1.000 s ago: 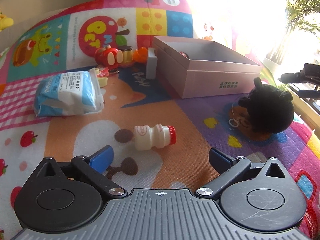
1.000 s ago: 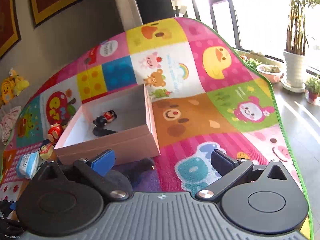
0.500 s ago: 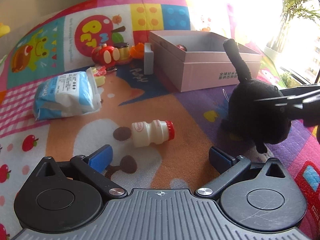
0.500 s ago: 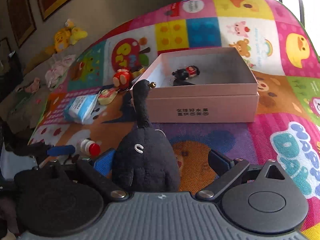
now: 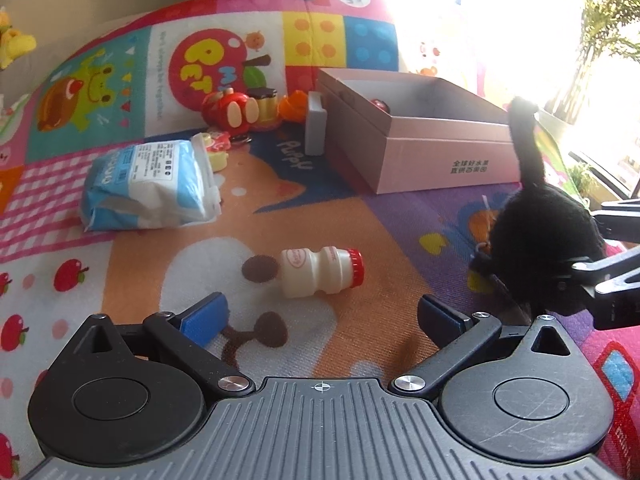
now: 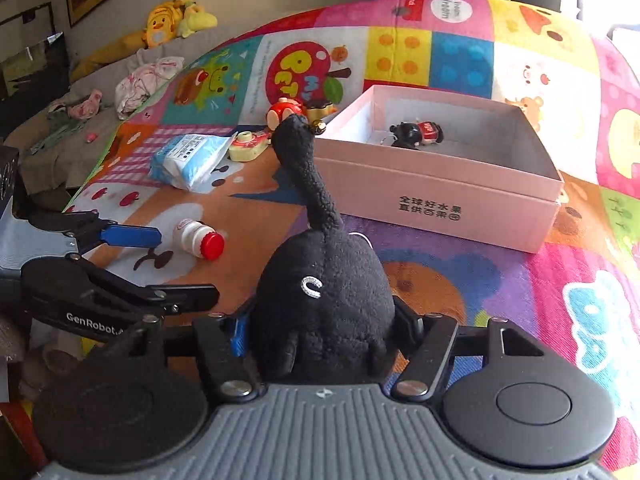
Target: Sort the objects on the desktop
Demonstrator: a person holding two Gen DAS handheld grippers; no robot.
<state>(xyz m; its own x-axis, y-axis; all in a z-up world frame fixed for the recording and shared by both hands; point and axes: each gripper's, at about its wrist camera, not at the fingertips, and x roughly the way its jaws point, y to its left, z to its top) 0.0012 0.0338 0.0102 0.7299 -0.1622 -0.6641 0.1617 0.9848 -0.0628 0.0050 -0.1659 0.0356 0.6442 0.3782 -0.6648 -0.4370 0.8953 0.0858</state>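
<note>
Between the right gripper's [image 6: 320,336] closed fingers sits the black plush [image 6: 324,300], clamped low so its tail points at the pink box [image 6: 440,196] where it likely belongs, while the left gripper [image 5: 320,316] hangs open behind the bottle [image 5: 320,272], seemingly its next pick.

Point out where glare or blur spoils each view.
Left wrist view: window glare whitens the upper right behind the pink box, and the black plush is a featureless silhouette. Right wrist view: evenly lit, glare only at the far right edge.
</note>
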